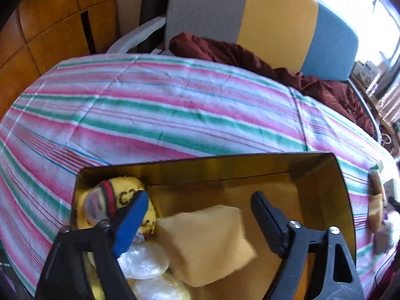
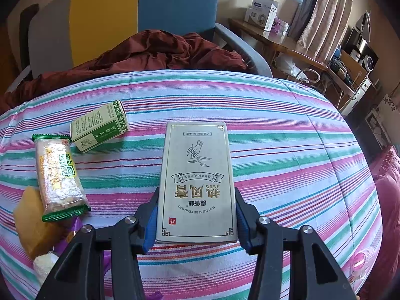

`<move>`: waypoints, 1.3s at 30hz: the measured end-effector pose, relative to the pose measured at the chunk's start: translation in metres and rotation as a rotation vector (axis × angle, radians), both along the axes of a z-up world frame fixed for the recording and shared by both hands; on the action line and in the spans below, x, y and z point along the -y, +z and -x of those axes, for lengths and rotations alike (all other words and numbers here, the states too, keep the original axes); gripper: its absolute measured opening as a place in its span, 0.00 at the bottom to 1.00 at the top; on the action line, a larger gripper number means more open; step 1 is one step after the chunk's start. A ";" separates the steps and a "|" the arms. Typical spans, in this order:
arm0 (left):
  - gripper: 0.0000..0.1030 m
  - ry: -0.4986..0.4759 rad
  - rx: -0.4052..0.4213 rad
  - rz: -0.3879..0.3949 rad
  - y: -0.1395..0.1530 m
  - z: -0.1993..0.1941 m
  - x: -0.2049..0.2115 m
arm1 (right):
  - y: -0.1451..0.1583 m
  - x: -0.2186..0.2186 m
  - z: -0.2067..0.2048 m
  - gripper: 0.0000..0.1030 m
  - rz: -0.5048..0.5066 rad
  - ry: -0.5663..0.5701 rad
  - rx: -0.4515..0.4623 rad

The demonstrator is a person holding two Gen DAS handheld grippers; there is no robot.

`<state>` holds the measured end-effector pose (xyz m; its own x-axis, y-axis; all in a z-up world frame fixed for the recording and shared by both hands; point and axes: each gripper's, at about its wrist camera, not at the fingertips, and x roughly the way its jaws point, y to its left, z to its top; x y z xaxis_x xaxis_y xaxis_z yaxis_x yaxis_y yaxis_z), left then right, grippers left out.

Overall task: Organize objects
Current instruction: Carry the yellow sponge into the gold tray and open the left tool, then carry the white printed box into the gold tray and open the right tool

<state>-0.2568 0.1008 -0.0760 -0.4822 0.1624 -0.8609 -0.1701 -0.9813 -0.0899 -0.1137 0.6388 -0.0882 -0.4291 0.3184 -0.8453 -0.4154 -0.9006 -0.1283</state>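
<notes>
Left tongs [image 1: 197, 205] hang wide open over a gold-lined box [image 1: 312, 175], nothing between the fingers, no contact seen. The box sits on a desk covered by a striped cloth [image 1: 150, 105]. Inside the box: a tan sponge block [image 1: 207, 245] roughly in the middle, tilted, right below the open tongs; at the left end a yellow sock-like roll with red/green band [image 1: 125, 195], partly hidden by the blue-padded finger [image 1: 132, 222]; below it two clear-wrapped pale round items [image 1: 145, 260], contents unclear. Right part of the box floor is bare. Right tongs [image 2: 196, 222] are clamped on the near end of a flat silver box with a hand-and-leaf drawing [image 2: 197, 175], pads pressing both long edges; whether it rests on the cloth or is lifted off it, cannot tell. Outside the gold box, on the cloth to the left in the right wrist view: a small green-and-cream carton [image 2: 100, 127] lying on its side, a green-edged snack bar packet [image 2: 60, 175] just beside it, overlapping a yellow sponge piece [image 2: 32, 220], plus a purple scrap and a white item at the frame edge, too cut off to identify. Dark red fabric [image 2: 155, 50] is heaped on the chair behind the desk.
</notes>
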 end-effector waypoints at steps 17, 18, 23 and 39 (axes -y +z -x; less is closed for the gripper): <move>0.90 0.039 -0.257 -0.004 0.069 -0.148 0.058 | 0.090 0.062 -0.027 0.50 -0.006 0.100 -0.194; 0.90 0.042 -0.260 -0.009 0.069 -0.154 0.063 | 0.101 0.077 -0.028 0.50 0.002 0.135 -0.211; 0.90 0.049 -0.281 -0.028 0.069 -0.178 0.076 | 0.144 0.173 -0.035 0.50 0.066 0.354 -0.272; 0.90 0.098 -0.269 -0.114 0.060 -0.216 0.131 | 0.028 0.461 0.005 0.50 0.237 0.696 0.179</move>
<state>-0.0412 -0.0303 -0.0155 -0.7086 0.1921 -0.6790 -0.1075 -0.9804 -0.1651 -0.1186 0.1781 -0.0606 -0.3142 -0.1750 -0.9331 0.2685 -0.9591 0.0895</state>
